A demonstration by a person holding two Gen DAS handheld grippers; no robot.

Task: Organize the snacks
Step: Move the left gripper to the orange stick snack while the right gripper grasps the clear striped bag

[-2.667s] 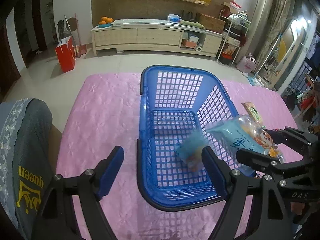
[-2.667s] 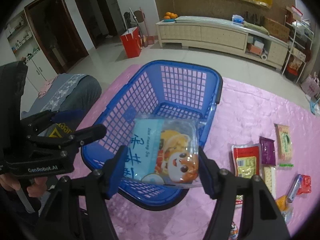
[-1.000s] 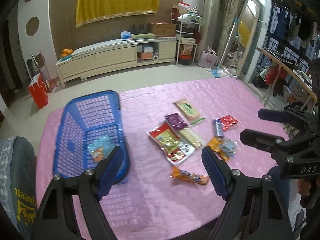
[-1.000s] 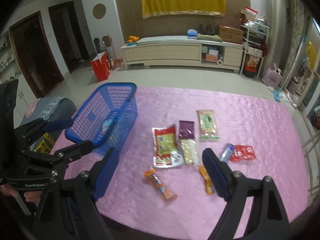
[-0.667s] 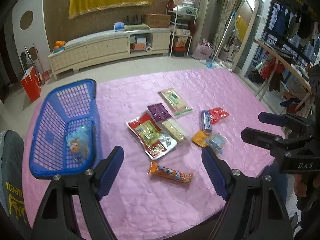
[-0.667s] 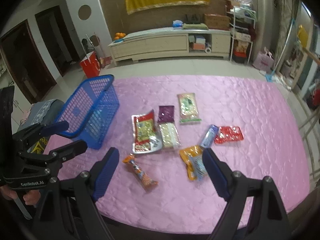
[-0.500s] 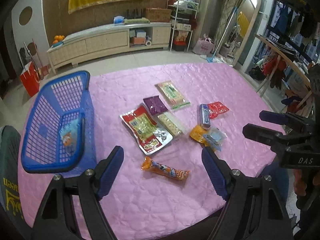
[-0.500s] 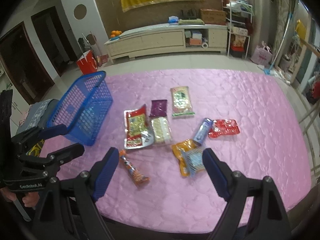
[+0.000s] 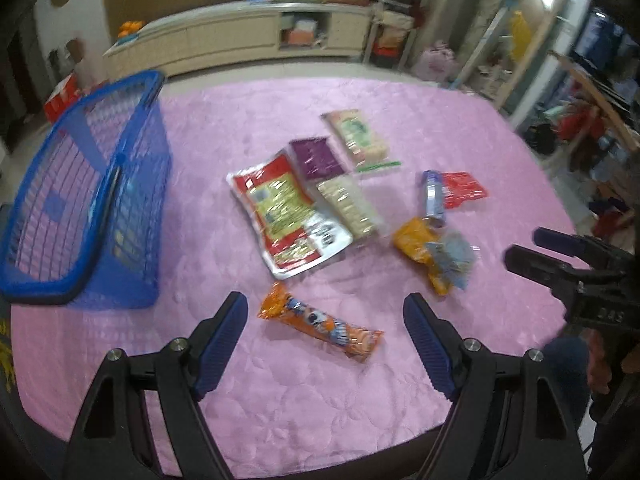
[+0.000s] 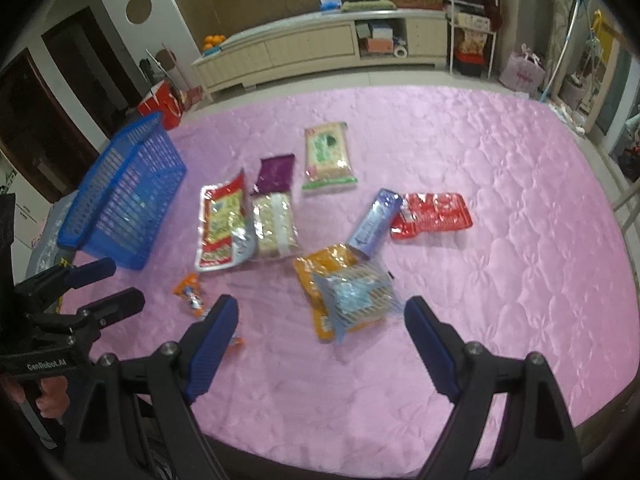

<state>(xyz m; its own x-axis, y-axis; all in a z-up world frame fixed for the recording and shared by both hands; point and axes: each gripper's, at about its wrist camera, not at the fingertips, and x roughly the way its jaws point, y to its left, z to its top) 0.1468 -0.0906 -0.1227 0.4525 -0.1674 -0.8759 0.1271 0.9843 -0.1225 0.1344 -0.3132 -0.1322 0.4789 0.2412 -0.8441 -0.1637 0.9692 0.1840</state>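
Observation:
Several snack packs lie on the pink cloth. My left gripper point(image 9: 324, 330) is open and empty, just above an orange snack bar point(image 9: 320, 327). My right gripper point(image 10: 320, 320) is open and empty, over a blue-and-orange pack point(image 10: 346, 292). A large red-and-silver pack point(image 9: 288, 216), a purple pack point(image 9: 316, 159), a cracker pack point(image 9: 348, 204), a green-labelled pack point(image 9: 360, 136), a blue tube point(image 9: 434, 196) and a red pack point(image 9: 460, 190) lie beyond. The blue basket point(image 9: 44, 280) stands at the left, with a pack faintly visible through its mesh.
The pink cloth point(image 10: 500, 200) covers the whole table. The near table edge point(image 10: 360, 464) lies just below my grippers. A long cabinet point(image 10: 320, 48) and shelves stand across the floor behind. A grey chair back point(image 10: 44, 240) is beside the basket.
The blue pack my right gripper held is now in the basket. Both grippers have swung right from the basket and come down towards the loose snacks.

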